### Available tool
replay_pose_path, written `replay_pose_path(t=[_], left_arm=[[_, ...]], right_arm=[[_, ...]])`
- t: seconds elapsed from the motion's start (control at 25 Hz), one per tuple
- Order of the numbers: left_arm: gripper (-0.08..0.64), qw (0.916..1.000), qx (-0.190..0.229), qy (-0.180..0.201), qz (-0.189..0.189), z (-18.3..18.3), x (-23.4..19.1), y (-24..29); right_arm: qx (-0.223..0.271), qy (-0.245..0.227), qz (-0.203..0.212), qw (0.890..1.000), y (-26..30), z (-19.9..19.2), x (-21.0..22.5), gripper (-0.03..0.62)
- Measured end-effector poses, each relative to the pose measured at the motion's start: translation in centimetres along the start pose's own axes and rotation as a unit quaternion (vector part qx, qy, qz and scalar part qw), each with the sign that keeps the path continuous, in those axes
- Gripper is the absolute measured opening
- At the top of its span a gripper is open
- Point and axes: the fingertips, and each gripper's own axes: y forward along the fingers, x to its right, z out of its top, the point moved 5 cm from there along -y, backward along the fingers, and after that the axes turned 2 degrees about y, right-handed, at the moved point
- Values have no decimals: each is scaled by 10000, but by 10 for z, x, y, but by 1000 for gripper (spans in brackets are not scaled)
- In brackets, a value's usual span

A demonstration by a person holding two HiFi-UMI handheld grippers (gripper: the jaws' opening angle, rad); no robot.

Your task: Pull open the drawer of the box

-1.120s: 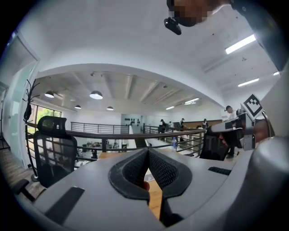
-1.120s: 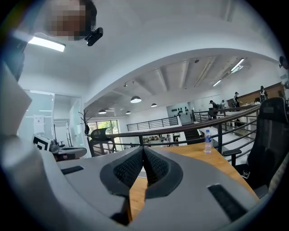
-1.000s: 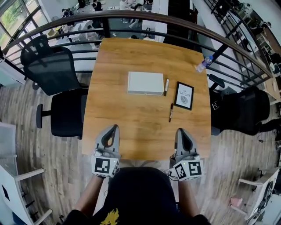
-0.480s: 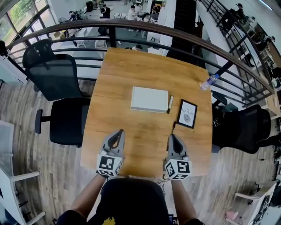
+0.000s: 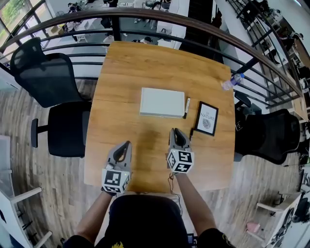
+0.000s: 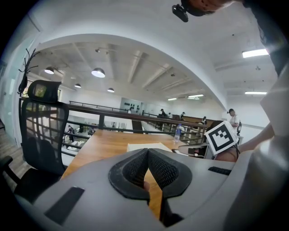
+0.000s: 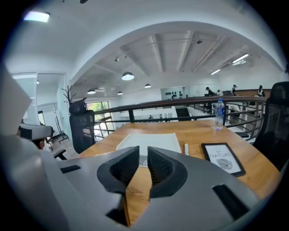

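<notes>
A flat white box [image 5: 162,102] lies in the middle of the wooden table [image 5: 126,72]; from here I cannot make out its drawer front. My right gripper [image 5: 174,131] hovers over the table just short of the box's near right corner. Its jaws are opening, with a narrow gap and nothing between them. The right gripper view shows the box [image 7: 151,140] straight ahead, beyond the gripper [image 7: 143,155]. My left gripper [image 5: 127,144] is further back near the table's front edge, shut and empty. Its tips meet in the left gripper view [image 6: 146,151].
A white marker [image 5: 186,107] lies by the box's right side, a dark pen [image 5: 192,131] nearer me, and a framed picture [image 5: 208,118] further right. A water bottle [image 5: 232,81] stands at the far right edge. Black chairs [image 5: 53,97] and a railing [image 5: 145,14] surround the table.
My right gripper has moved forward and left over the table toward the box. The left gripper has stayed near the front edge.
</notes>
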Motion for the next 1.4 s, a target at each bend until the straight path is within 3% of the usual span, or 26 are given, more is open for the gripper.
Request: replay_pose_path(t=[0.04,0.16,0.52,1.32,1.4], left_arm=[[17,10000,-22,-13,34,-4,-5,3],[17,9998,-84,-107,112,-15,-15,5],[17,9994,-291,-136,156,-31,-37,15],[17,9981,-469,-234,-312,-46,-21,35],[17,9979,-471,-244,-360,-46,-17,35]], right_arm=[[-96,26,43,9999,11,-7,-3,64],[-305,46,29,9995,37,-27,-9,81],[-631,256,-474,9966,103,-66,-1,130],[-937,245,-820,9919,149,-86,-5,118],[-979,190,-847,9914,151,-86,-4,72]])
